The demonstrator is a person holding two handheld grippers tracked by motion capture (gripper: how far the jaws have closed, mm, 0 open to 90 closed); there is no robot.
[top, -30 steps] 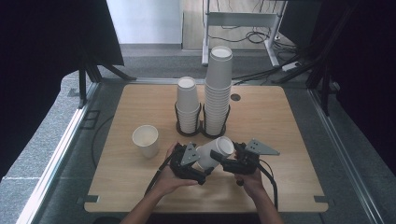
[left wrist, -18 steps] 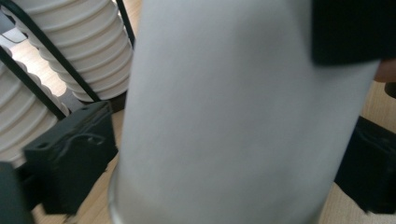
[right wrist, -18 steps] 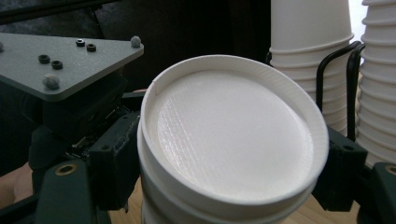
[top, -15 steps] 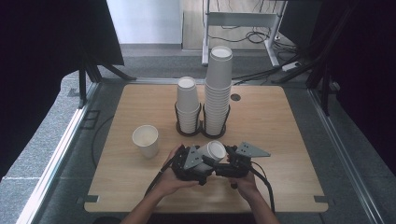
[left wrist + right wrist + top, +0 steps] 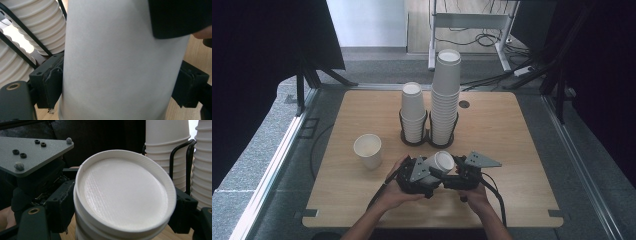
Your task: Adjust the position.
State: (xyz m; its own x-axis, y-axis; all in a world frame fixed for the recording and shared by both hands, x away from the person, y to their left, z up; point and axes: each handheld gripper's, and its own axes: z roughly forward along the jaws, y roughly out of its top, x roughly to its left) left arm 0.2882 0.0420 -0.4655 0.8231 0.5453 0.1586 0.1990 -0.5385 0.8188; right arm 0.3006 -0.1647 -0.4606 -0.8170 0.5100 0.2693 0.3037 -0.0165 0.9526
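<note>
Two grippers meet on one short stack of nested paper cups [image 5: 439, 162], held tilted above the near middle of the table [image 5: 522, 135]. Left gripper [image 5: 416, 172]: jaws closed part-way against the smooth cup wall, one pad [image 5: 51, 82] on each side, seen close in the left gripper view. Right gripper [image 5: 462, 175]: jaws likewise clamped across the same nested cups [image 5: 122, 202] just below the upturned base; at least two rims show there, stacked one inside the other.

Progress, judged: one single cup [image 5: 368, 150] stands upright, mouth up, to the left of the left gripper, well apart from it. Looks like cups are being pulled off one at a time and set out. The held cups are not yet separated. Two stacks remain in the black wire holder [image 5: 426, 140] just ahead of both grippers: a short stack [image 5: 413, 110] and a tall stack [image 5: 446, 95].

Room: holder and stacks sit close in front, so pulling apart sideways is safer than forward. Open wood to the right of the right gripper and beyond the single cup. Near edge of the table lies just behind the hands
</note>
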